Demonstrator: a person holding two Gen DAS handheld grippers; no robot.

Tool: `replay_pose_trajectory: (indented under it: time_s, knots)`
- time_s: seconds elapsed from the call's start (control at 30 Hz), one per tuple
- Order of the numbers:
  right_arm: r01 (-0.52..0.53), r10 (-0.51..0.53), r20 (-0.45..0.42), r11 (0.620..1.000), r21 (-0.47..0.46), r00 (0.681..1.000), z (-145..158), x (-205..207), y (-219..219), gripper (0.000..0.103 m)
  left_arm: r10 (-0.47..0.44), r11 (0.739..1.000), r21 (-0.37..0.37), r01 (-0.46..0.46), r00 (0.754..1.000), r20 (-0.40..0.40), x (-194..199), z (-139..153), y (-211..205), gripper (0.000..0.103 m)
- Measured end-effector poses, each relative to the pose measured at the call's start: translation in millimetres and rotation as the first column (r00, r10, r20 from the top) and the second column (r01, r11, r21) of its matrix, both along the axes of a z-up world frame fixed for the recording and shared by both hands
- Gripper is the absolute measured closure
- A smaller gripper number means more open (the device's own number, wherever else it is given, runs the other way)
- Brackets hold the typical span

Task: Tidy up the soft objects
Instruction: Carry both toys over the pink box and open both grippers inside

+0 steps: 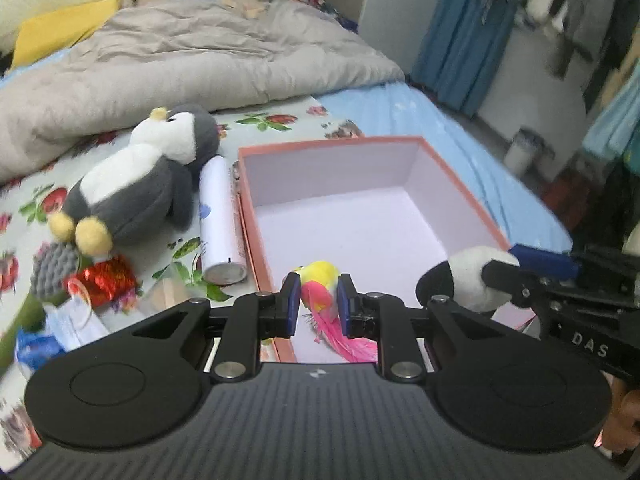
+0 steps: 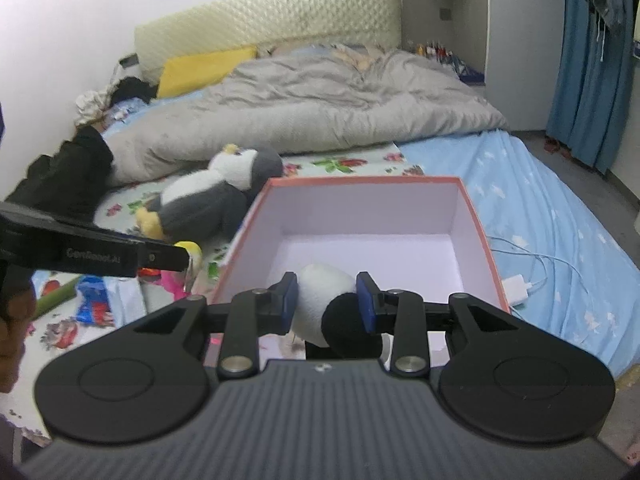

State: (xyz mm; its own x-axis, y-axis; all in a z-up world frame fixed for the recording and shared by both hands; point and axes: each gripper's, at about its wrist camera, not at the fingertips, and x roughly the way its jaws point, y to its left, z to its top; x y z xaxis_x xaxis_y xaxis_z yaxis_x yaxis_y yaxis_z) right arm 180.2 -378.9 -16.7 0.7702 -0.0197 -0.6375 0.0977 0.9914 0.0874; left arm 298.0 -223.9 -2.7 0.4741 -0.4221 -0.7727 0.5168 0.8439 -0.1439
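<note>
While my left gripper (image 1: pixel 318 304) clamps a feathered toy (image 1: pixel 320 286) and my right gripper (image 2: pixel 328 304) a panda plush (image 2: pixel 326 308), the box (image 2: pixel 476 216) sits on the floral sheet (image 1: pixel 272 120) beside a grey duvet (image 2: pixel 320 100).

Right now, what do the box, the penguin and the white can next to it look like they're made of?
Box: probably cardboard, matte, with thin flat walls, a pink outside and a pale lining. Penguin: plush fabric, with a fuzzy grey and white pile and a soft, slumped shape. Can: likely metal, a smooth white cylinder with a dull silvery end.
</note>
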Motion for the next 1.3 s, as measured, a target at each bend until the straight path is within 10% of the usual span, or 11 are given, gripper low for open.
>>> replay_pose_trajectory:
  time_s: [0.53,0.7,1.3]
  knots:
    - [0.056,-0.049,-0.142,0.997,0.047,0.989,-47,18,-21,0.066,0.005,1.0,0.022,-0.003,0.993,-0.115,28,-19,-24,0.079]
    - [0.065,-0.058,-0.129,0.997,0.048,0.99,-46,14,-26,0.056,0.01,1.0,0.001,-0.01,0.996,-0.09,23,-16,-20,0.062]
    - [0.03,-0.037,0.081,0.996,0.08,0.996,-28,-49,3,0.055,0.022,0.999,-0.05,-0.016,0.993,0.118,-65,-9,23,0.062]
